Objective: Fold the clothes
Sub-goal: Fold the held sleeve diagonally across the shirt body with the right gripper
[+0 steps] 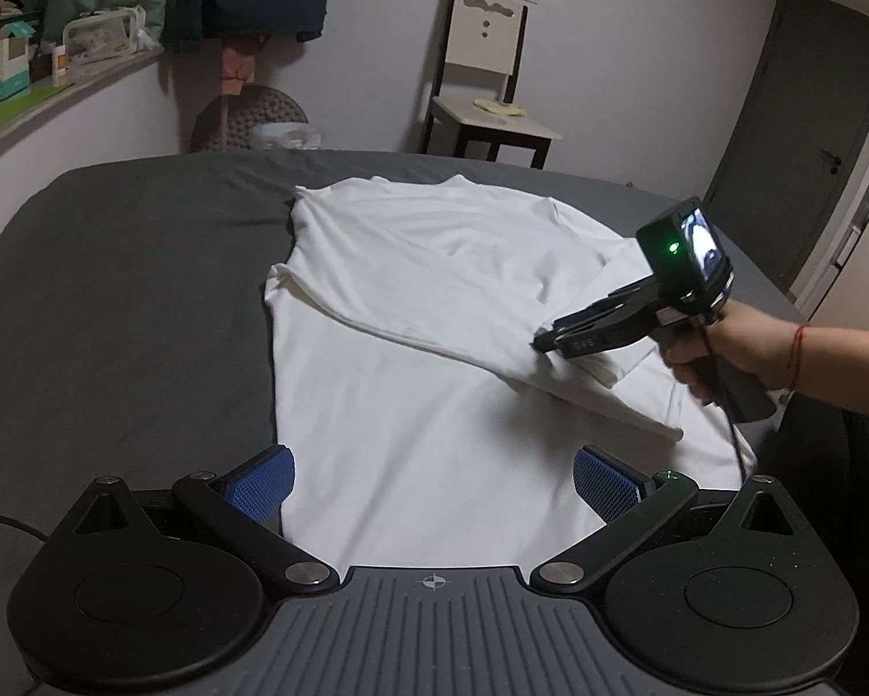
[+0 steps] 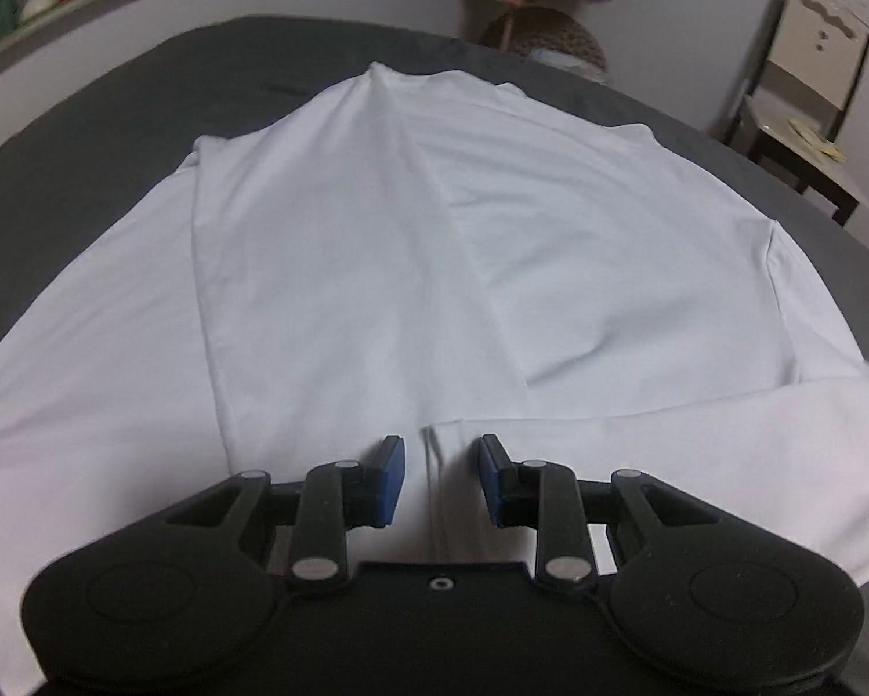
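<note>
A white shirt (image 1: 423, 301) lies spread on the dark grey bed (image 1: 115, 290); it fills the right wrist view (image 2: 376, 261). One side is folded across the body. My left gripper (image 1: 434, 481) is open and empty, just above the shirt's near hem. My right gripper (image 1: 542, 342) hovers over the folded sleeve at the shirt's right side. In its own view the right gripper (image 2: 441, 475) has its blue pads (image 2: 391, 478) a small gap apart, with a fold edge of the shirt between them, not pinched.
A chair (image 1: 486, 87) stands beyond the bed by the far wall, a round woven basket (image 1: 249, 119) to its left. A cluttered shelf (image 1: 22, 75) runs along the left wall. A door (image 1: 800, 133) is at the right.
</note>
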